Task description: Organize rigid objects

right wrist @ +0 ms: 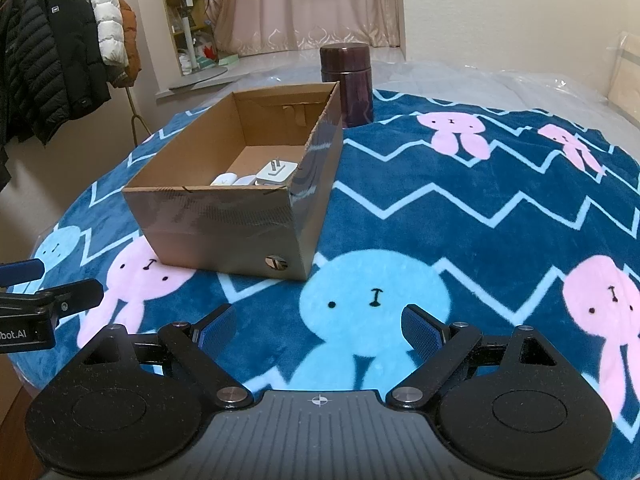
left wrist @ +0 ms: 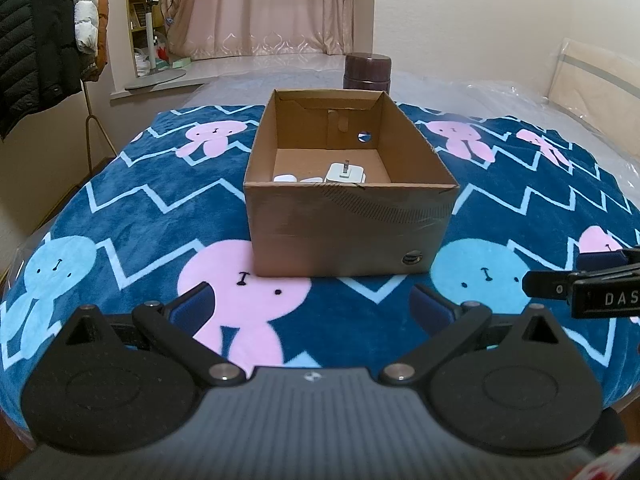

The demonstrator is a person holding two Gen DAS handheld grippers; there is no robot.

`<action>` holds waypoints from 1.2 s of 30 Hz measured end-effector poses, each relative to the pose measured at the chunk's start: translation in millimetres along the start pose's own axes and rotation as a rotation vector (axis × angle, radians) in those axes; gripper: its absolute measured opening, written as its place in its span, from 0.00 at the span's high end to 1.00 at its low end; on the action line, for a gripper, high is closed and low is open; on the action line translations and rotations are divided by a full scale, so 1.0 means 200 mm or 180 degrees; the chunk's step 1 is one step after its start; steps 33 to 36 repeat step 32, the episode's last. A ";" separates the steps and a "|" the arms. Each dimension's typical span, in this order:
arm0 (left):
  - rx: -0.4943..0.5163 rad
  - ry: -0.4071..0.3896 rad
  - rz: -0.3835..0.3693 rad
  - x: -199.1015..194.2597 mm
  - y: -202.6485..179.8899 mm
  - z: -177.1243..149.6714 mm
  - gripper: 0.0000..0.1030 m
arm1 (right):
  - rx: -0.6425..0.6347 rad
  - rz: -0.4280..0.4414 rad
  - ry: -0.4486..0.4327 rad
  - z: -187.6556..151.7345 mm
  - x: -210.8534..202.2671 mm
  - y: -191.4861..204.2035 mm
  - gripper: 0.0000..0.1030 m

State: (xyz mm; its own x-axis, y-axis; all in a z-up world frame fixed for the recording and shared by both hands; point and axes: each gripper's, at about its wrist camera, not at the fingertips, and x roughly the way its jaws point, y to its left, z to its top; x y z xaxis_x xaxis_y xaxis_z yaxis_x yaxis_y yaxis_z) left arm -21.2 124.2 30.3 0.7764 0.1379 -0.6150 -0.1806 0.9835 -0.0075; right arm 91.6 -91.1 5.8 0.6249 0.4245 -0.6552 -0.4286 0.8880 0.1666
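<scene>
An open cardboard box (left wrist: 348,224) stands on the rabbit-print blanket (left wrist: 132,224); it also shows in the right wrist view (right wrist: 224,228). Inside lie a white plug adapter (left wrist: 345,173) with prongs up and small white objects (left wrist: 285,179) beside it, also visible from the right (right wrist: 276,171). A dark cylindrical flask (right wrist: 348,84) stands upright just behind the box. My left gripper (left wrist: 310,306) is open and empty, low in front of the box. My right gripper (right wrist: 318,330) is open and empty, to the right of the box over a blue rabbit.
The blanket (right wrist: 460,216) covers a plastic-wrapped mattress (right wrist: 500,84). A coat rack with jackets (right wrist: 60,52) stands at the left. A fan stand (left wrist: 154,68) and curtains are at the back. The right gripper's side shows at the left view's edge (left wrist: 584,284).
</scene>
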 end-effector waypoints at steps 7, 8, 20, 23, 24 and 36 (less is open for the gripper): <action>0.0011 0.0014 -0.0004 0.02 0.00 -0.01 0.01 | 0.0007 -0.0004 0.0008 0.00 0.01 -0.02 0.16; 0.0009 0.0014 -0.0005 0.02 0.00 -0.01 0.01 | 0.0011 -0.0005 0.0011 0.00 0.01 -0.02 0.16; 0.0015 0.0019 0.0000 0.04 0.00 -0.01 0.01 | 0.0019 -0.0012 0.0021 -0.01 0.03 -0.03 0.16; 0.0019 0.0024 -0.0002 0.04 0.00 -0.01 0.01 | 0.0023 -0.0014 0.0027 -0.02 0.04 -0.03 0.16; 0.0020 0.0024 -0.0003 0.04 0.00 -0.01 0.01 | 0.0026 -0.0014 0.0028 -0.02 0.04 -0.03 0.16; -0.0010 0.0026 -0.0039 0.05 0.01 -0.02 0.01 | 0.0042 -0.0017 0.0035 -0.03 0.04 -0.03 0.16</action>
